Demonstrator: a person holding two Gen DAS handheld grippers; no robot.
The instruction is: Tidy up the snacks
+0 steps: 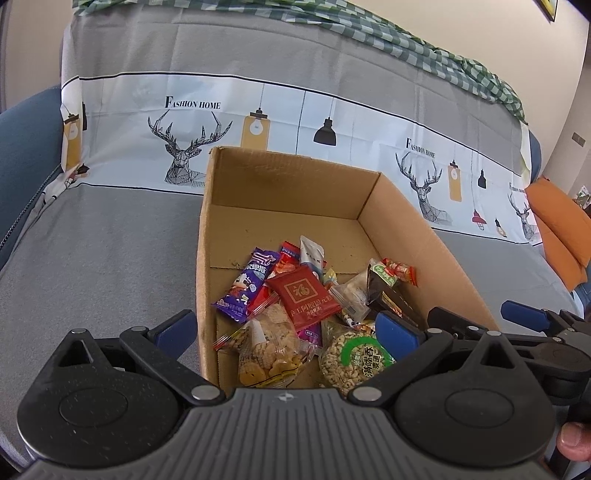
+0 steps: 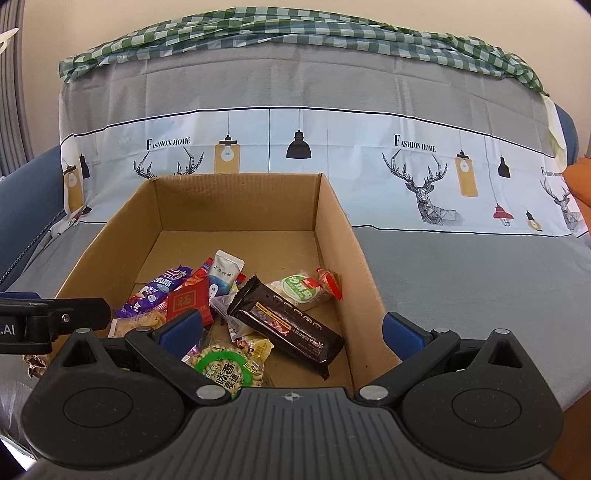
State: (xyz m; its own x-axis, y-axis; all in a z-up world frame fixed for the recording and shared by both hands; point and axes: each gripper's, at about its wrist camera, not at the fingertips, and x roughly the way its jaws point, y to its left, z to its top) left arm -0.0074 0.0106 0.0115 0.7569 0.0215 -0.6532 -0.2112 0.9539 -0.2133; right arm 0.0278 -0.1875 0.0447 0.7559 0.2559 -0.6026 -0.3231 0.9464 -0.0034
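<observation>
An open cardboard box [image 1: 291, 184] [image 2: 236, 203] stands on the sofa seat and holds several snack packs. Among them are a red pack [image 1: 303, 295] [image 2: 188, 304], a purple pack [image 1: 247, 284] [image 2: 155, 291], a black bar [image 2: 288, 325], a cracker bag [image 1: 269, 343] and a round green-labelled pack [image 1: 354, 358] [image 2: 221, 369]. My left gripper [image 1: 286, 332] is open and empty, straddling the box's left wall. My right gripper [image 2: 293, 330] is open and empty, straddling the box's right wall, and it also shows in the left wrist view [image 1: 480, 317].
The sofa has a grey cover [image 1: 92, 258] [image 2: 461, 266] with a deer and lamp print band. A green checked cloth [image 2: 295, 33] lies along the backrest top. An orange cushion [image 1: 561, 229] sits at the far right.
</observation>
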